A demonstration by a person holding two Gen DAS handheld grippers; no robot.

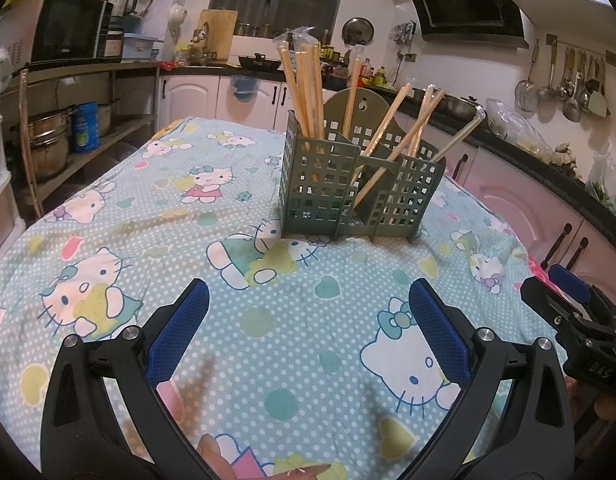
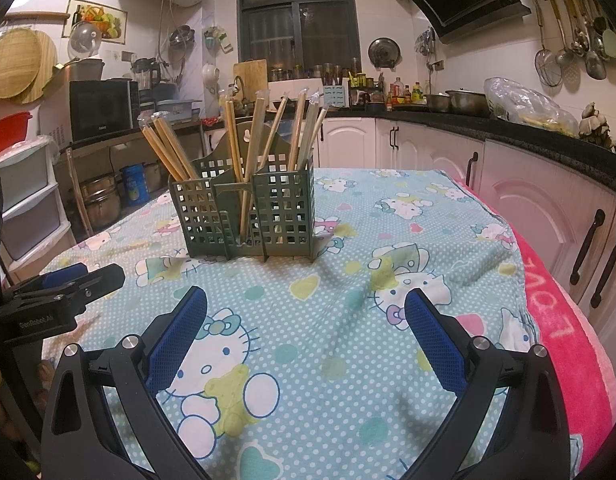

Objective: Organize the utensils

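— Chopsticks (image 1: 304, 88) are standing in the green holder (image 1: 347, 188), wrapped in clear sleeves, long axes nearly upright and fanning outward. See any lying on the cloth (image 1: 268, 340)?

— None that I am spotting. Everything is sitting inside the holder, which is resting on the cartoon-print cloth, past both claws.

— How is the holder being filled?

— Three compartments. From the left claw's side, the left one is packing a tight bunch, the middle one is taking a single slanted stick or so, and the right one is holding several leaning away to the right.

— And the claws?

— The left gripper (image 1: 308, 320) is hovering with its jaws spread wide, gripping nothing. The right gripper (image 2: 306, 320) is doing the same, blue pads far apart and empty. Each is showing at the edge of the other's view.

— Which is nearer the holder?

— Hard to call; both are hanging back from it, the holder lying straight ahead of the left, ahead and slightly left of the right. Any grab, I reckon, is needing a pinch across a stick's upper shaft.
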